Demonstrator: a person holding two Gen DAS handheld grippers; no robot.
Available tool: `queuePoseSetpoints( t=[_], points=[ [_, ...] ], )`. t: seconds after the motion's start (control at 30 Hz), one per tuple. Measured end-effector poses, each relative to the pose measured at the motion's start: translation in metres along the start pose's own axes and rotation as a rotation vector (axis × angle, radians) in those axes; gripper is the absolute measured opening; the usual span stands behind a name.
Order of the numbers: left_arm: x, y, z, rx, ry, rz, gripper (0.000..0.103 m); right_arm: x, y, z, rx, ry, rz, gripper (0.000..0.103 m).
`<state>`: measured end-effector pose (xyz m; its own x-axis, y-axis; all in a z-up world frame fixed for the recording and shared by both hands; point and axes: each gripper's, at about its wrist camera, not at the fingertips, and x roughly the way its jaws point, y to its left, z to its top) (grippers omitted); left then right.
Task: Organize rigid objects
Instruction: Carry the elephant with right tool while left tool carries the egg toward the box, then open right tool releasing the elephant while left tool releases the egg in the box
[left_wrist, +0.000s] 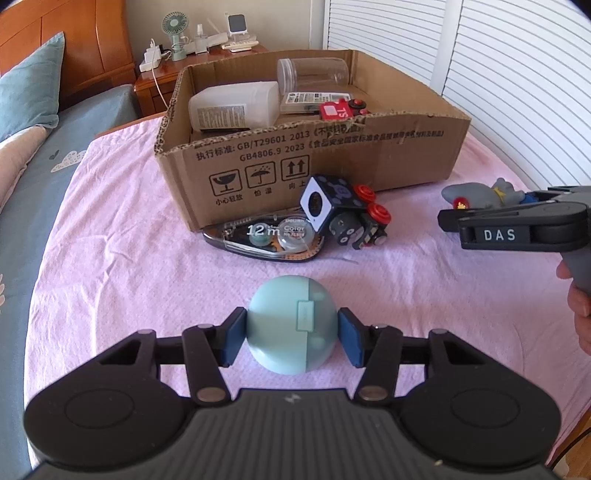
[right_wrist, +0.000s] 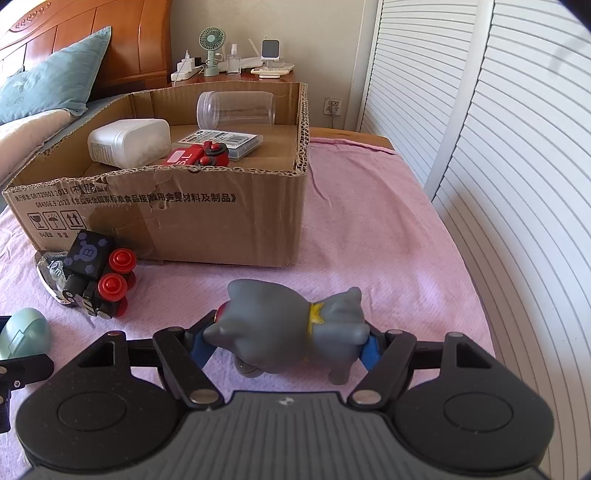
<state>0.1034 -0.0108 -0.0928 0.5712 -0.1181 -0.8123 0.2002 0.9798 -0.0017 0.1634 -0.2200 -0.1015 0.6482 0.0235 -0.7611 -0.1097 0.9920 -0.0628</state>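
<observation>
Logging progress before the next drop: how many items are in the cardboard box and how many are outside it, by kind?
In the brown cardboard box:
Clear plastic jar: 1
White plastic bottle: 1
Flat clear labelled case: 1
Red toy train: 1

Outside:
Black toy train: 1
Clear correction-tape dispenser: 1
Pale blue egg-shaped case: 1
Grey rubber animal figure: 1

Total: 8

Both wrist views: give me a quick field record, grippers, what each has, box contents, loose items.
left gripper: pads against pale blue egg-shaped plastic case, on pink cloth
right gripper: pads against grey rubber animal figurine
brown cardboard box: white plastic bottle, clear plastic jar, red toy train, flat labelled case
loose by box front: black toy train with red wheels, transparent correction tape dispenser
</observation>
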Motion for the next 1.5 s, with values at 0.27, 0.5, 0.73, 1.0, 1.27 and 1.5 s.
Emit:
queuePoseSetpoints(
  t=[0.27, 0.5, 0.73, 1.0, 1.27, 1.5],
  points=[
    [0.001, 0.000, 0.002, 0.006, 0.008, -0.004, 0.052, 0.001, -0.001, 0.002, -0.002, 0.010, 0.006, 0.078],
    [0.000, 0.002, 0.006, 0.042, 0.030, -0.043, 0.052, -0.005, -0.003, 0.003, -0.039, 0.005, 0.021, 0.077],
    [-0.013, 0.004, 0.014, 0.101, 0.036, -0.073, 0.052, -0.023, -0.007, 0.008, -0.097, -0.017, 0.051, 0.077],
    [-0.036, 0.013, 0.039, 0.119, 0.016, -0.114, 0.052, -0.059, -0.012, 0.029, -0.139, -0.087, 0.113, 0.077],
    [-0.051, 0.017, 0.080, 0.128, -0.071, -0.099, 0.052, -0.061, -0.009, 0.082, -0.137, -0.172, 0.182, 0.077],
    [-0.041, 0.025, 0.114, 0.121, -0.106, -0.057, 0.052, -0.014, 0.002, 0.109, -0.132, -0.117, 0.173, 0.077]
  ],
)
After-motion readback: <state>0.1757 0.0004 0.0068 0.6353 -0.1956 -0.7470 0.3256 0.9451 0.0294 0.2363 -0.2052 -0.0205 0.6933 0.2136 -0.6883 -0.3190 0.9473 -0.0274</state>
